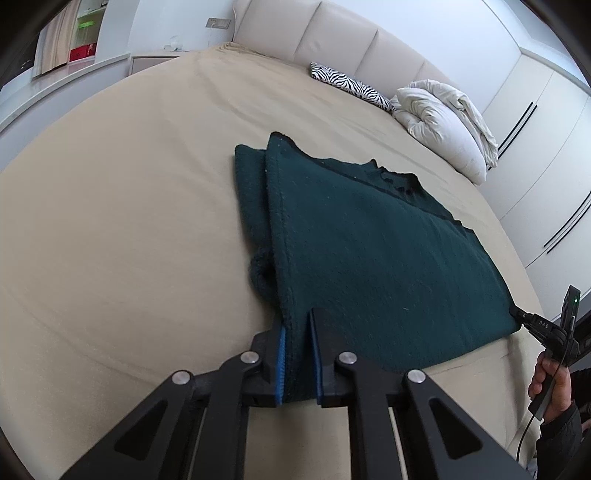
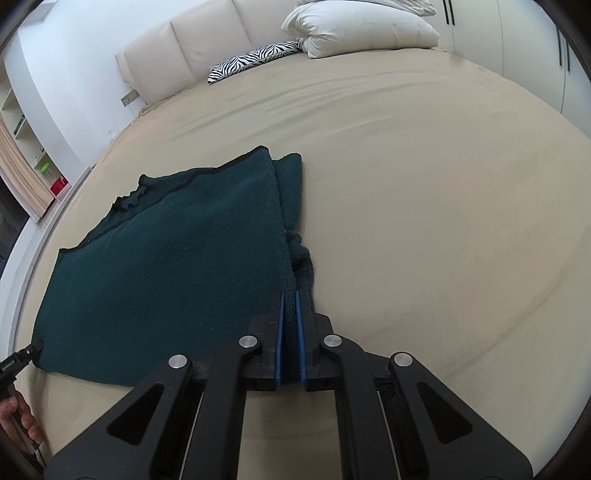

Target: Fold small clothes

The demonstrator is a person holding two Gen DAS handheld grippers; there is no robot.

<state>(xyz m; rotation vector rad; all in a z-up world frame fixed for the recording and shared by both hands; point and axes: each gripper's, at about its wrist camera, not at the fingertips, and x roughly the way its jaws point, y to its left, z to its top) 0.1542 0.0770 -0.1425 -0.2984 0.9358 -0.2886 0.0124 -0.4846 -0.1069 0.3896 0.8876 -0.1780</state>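
A dark green fleece garment lies flat on the beige bed, sides folded in, collar at the far edge. My left gripper is shut on the garment's near left hem corner. My right gripper is shut on the near right hem corner of the same garment. The right gripper also shows at the right edge of the left wrist view, touching that corner. The left gripper shows at the left edge of the right wrist view. A folded sleeve pokes out beside each held edge.
The beige bed sheet spreads wide around the garment. A zebra-print cushion and a white pillow with a bundled duvet lie by the padded headboard. White wardrobes stand to the right.
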